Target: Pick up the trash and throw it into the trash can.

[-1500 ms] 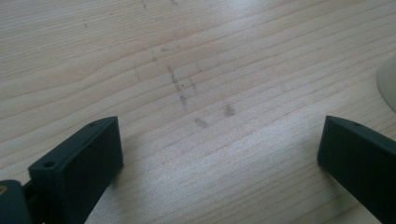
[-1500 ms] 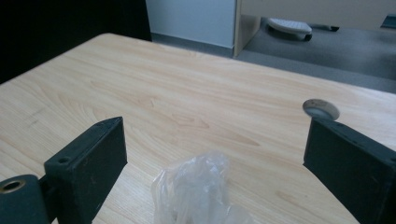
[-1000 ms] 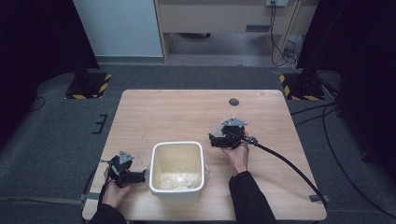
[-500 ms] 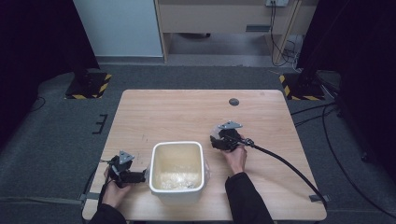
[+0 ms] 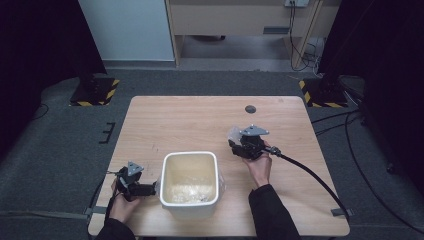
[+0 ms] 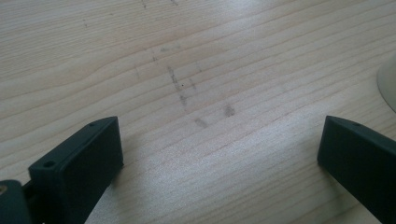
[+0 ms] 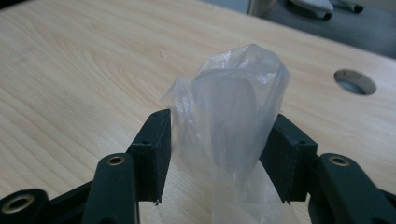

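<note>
Here, a crumpled clear plastic bag (image 7: 231,116), thin, cloudy and bunched upward, sits pinched between the jaws of my right gripper (image 5: 239,145), just above the table (image 5: 190,120), beyond the white tub (image 5: 190,181) on its right side. My left gripper (image 6: 219,154) rests spread wide over bare wood just left of that tub.

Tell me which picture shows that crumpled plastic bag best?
The right gripper view: the plastic bag sits close up between the jaws of the right hand-held gripper. The high view shows it as a small pale blob.
</note>
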`<move>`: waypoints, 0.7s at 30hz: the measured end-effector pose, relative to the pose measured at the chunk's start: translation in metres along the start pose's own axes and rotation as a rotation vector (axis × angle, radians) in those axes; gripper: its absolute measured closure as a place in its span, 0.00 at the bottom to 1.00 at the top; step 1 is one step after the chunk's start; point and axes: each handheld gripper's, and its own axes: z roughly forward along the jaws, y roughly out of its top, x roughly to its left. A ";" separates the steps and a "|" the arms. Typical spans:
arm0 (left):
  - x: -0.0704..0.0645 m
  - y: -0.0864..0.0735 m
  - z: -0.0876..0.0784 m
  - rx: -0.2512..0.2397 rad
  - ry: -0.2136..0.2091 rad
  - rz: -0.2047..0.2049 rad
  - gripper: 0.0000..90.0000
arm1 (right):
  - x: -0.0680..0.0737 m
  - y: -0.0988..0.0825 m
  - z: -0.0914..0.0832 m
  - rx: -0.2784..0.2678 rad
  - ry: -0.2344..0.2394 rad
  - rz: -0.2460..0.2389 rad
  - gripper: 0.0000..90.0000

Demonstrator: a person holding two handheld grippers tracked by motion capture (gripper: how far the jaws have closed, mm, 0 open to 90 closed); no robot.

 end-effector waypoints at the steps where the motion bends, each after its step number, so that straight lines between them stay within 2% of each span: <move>1: 0.000 0.000 0.000 0.000 0.000 0.000 0.00 | 0.000 0.003 -0.006 -0.014 0.006 -0.002 0.51; 7: 0.000 0.000 0.000 0.001 0.001 0.001 0.00 | -0.001 0.017 -0.043 -0.092 0.033 -0.030 0.51; 9: 0.000 0.000 0.000 0.001 0.001 0.001 0.00 | -0.001 0.018 -0.049 -0.108 0.045 -0.031 0.51; 11: 0.000 0.000 0.000 0.001 0.001 0.001 0.00 | -0.001 0.019 -0.068 -0.150 0.075 -0.029 0.51; 14: 0.000 0.000 0.000 0.001 0.001 0.000 0.00 | -0.001 0.020 -0.085 -0.188 0.099 -0.024 0.51; 17: 0.000 0.000 0.000 0.000 0.001 -0.001 0.00 | -0.002 0.024 -0.100 -0.232 0.112 -0.024 0.51; 21: 0.000 0.000 0.000 0.001 0.002 0.000 0.00 | -0.005 0.029 -0.119 -0.294 0.126 0.002 0.51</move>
